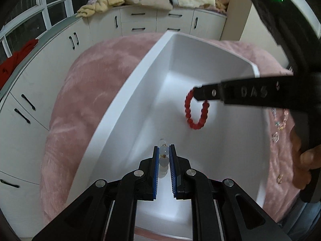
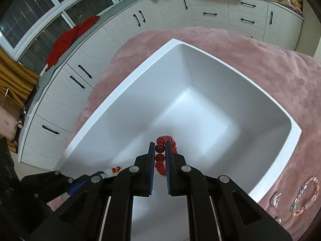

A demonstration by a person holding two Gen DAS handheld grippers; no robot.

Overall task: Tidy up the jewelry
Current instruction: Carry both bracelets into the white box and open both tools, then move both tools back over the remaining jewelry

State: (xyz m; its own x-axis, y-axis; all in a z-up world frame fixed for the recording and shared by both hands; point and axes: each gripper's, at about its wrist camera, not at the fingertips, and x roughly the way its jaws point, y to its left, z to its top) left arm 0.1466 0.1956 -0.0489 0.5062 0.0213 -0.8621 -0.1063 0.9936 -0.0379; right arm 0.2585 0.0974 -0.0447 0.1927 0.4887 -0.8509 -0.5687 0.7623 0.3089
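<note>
Over white bin (image 2: 224, 64), red bracelet (image 2: 159, 148) between fingers (image 2: 168, 156)

bin (image 2: 112, 108): smooth white plastic, satin sheen
blanket (image 2: 270, 74): pink plush cloth, soft nap
red bracelet (image 1: 195, 111): glossy translucent beads, glass-like
pale bracelet (image 1: 163, 156): milky, glassy beads, smooth
left gripper (image 1: 164, 150): matt black plastic, metal rivets, ribbed blue pads
right gripper (image 2: 160, 148): same matt black plastic, blue ribbed pads
pastel bracelet (image 2: 305, 196): shiny mixed beads
cabinets (image 2: 66, 98): matt pale fronts, faint wood grain, black handles
red cloth (image 2: 70, 38): soft fabric
</note>
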